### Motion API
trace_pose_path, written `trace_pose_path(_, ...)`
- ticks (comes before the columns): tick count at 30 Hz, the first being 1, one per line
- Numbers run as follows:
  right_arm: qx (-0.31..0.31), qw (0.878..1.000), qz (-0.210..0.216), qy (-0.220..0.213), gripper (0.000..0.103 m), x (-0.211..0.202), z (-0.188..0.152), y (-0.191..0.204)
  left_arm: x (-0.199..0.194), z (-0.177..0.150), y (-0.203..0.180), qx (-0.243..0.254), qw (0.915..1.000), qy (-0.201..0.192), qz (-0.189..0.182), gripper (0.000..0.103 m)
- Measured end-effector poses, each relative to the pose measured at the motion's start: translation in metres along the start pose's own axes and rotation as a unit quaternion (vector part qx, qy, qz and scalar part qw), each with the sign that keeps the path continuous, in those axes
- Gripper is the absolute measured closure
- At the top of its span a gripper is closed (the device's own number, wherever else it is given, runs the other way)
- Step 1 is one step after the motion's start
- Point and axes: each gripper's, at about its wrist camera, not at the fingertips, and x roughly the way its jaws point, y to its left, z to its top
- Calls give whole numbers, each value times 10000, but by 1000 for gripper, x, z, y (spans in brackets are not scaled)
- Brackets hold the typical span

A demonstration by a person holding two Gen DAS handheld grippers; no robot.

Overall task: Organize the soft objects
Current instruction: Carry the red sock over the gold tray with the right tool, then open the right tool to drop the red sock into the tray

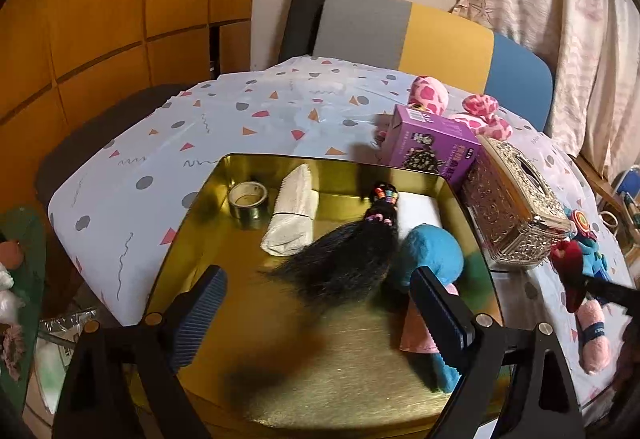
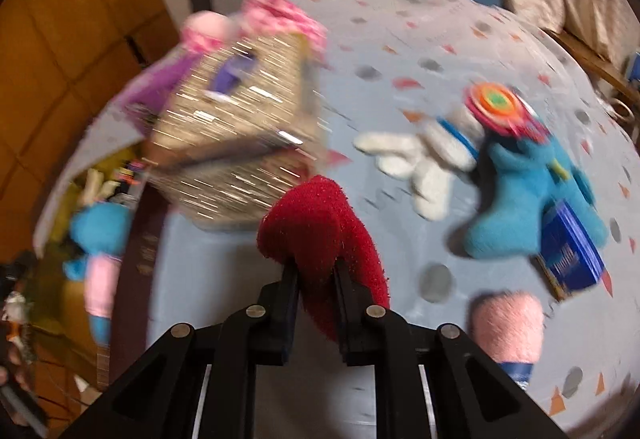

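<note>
A red plush piece (image 2: 320, 235) was pinched between the closed fingers of the right gripper (image 2: 316, 279), clear of the table. The left gripper (image 1: 316, 303) was spread empty over the gold tray (image 1: 320, 379), just behind the black tassel (image 1: 344, 259). A carry leftward into that tray was judged next.

Black angular hand-held gripper (image 1: 320, 319) frames, round silver screws at the joints, ribbed dark-blue finger pads (image 1: 198, 319)
</note>
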Motion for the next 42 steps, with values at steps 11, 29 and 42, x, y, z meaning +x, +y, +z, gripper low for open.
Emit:
trace_pose_path(11, -902, 9903, 997, -346, 89, -20, 36, 105, 1, -2, 43, -531, 9985, 91, 120, 10)
trace_pose_path(29, -1172, 9747, 1902, 45, 90, 39, 65, 201, 1, -4, 52, -599, 9980, 49, 190, 10)
trace_pose_path(42, -1021, 9786, 1711, 515, 62, 95, 70, 226, 9, -9, 57, -656, 9974, 218, 182, 10)
